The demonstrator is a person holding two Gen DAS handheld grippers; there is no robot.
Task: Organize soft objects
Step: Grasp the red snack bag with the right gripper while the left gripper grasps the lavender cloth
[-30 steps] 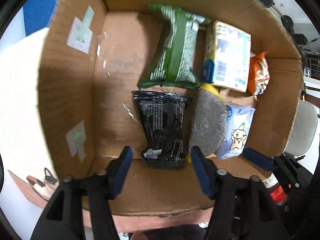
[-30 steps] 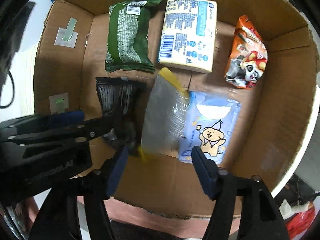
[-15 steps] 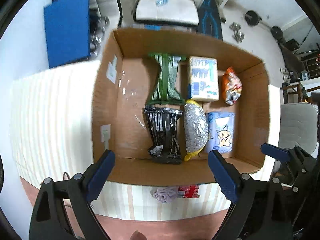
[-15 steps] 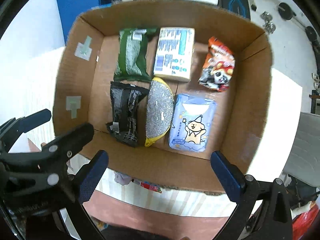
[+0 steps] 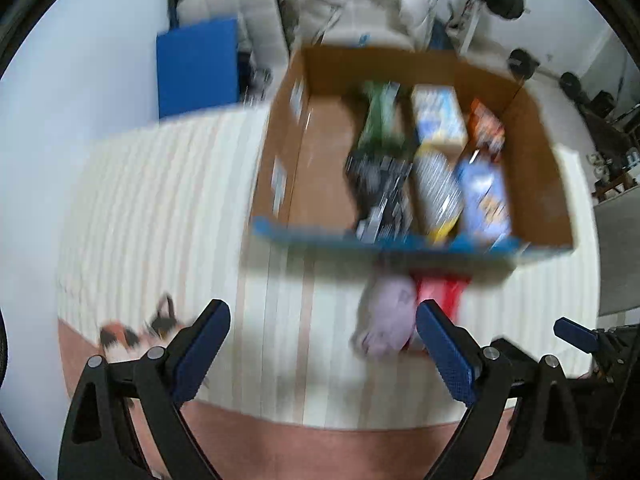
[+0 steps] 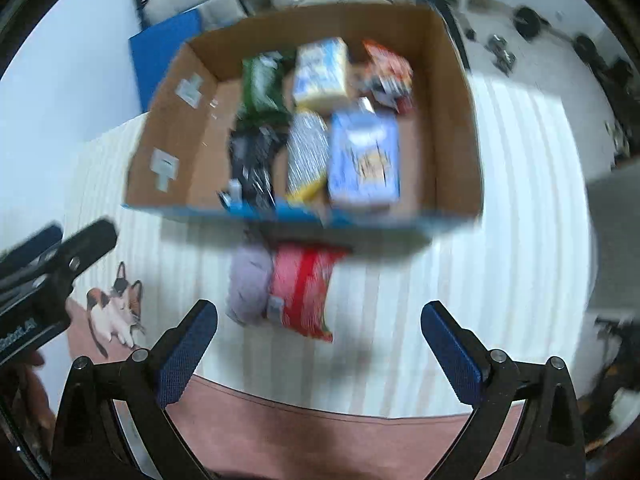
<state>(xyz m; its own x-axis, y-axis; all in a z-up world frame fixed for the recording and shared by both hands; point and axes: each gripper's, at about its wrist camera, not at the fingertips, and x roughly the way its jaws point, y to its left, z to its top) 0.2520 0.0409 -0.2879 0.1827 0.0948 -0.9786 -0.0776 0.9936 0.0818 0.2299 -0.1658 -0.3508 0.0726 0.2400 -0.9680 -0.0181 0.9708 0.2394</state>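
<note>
Right wrist view looks down on a worktop (image 6: 520, 184) under a pale striped cloth, with a cardboard box (image 6: 460, 120) standing on it and taking up most of the middle. Inside the box, packets lie flat in two tidy rows, likely so each can be seen and more can fit beside them: a green packet (image 6: 260, 84), a yellow and blue pack (image 6: 320, 72) and an orange snack bag (image 6: 386, 72) along the far side, then a black packet (image 6: 250, 164), a silver pouch (image 6: 306, 152) and a light blue pack (image 6: 364, 160) along the near side. The left part of the box floor is bare, which I judge is room kept for what remains.

Two soft things are not yet in the box. A red packet (image 6: 304, 292) and a lilac cloth bundle (image 6: 246, 284) lie touching each other on the cloth, just outside the near wall of the box.

The right gripper (image 6: 316, 344) hangs above the worktop with its jaws spread wide and nothing between them; the red packet sits ahead of the gap. The left gripper (image 5: 320, 344) is likewise wide apart and empty, with the lilac bundle just ahead of its right finger. Motion blur smears the print on every packet.
</note>
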